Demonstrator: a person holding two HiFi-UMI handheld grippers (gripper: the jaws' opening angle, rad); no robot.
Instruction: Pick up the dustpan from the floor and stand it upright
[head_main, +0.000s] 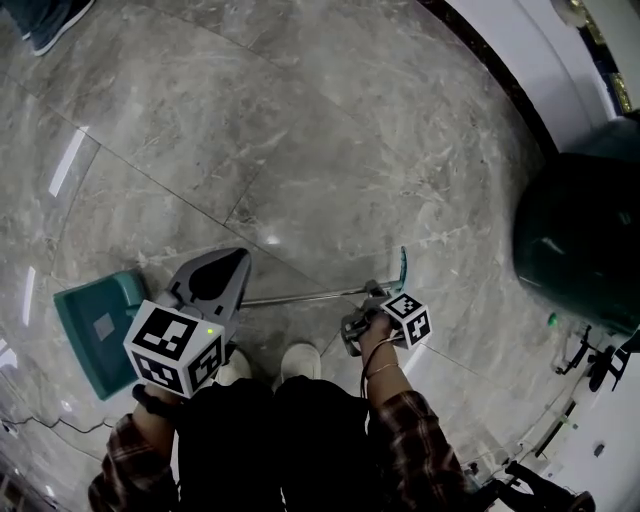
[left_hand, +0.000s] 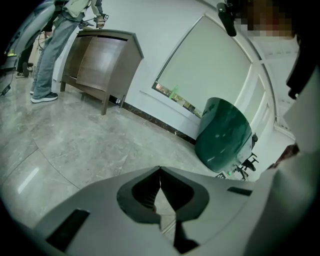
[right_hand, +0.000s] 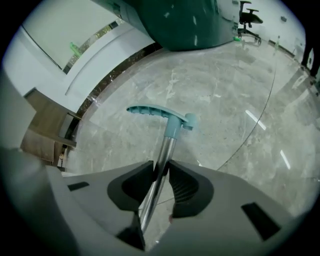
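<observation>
The dustpan lies flat on the marble floor: its teal pan (head_main: 95, 325) is at the left, its metal pole (head_main: 300, 296) runs to the right, and its teal grip (head_main: 402, 265) is at the far end. My right gripper (head_main: 366, 296) is shut on the pole just below the grip. In the right gripper view the pole (right_hand: 166, 145) passes between the closed tips of that gripper (right_hand: 160, 168), with the grip (right_hand: 150, 111) beyond them. My left gripper (head_main: 243, 257) hovers above the pole near the pan. In its own view the left gripper (left_hand: 160, 171) has its tips together and holds nothing.
A big dark green bin (head_main: 580, 240) stands at the right by the wall. My shoes (head_main: 300, 360) are just behind the pole. A wooden cabinet (left_hand: 100, 55) with a person (left_hand: 50, 55) next to it stands far off. Office chairs (right_hand: 248, 17) are behind the bin.
</observation>
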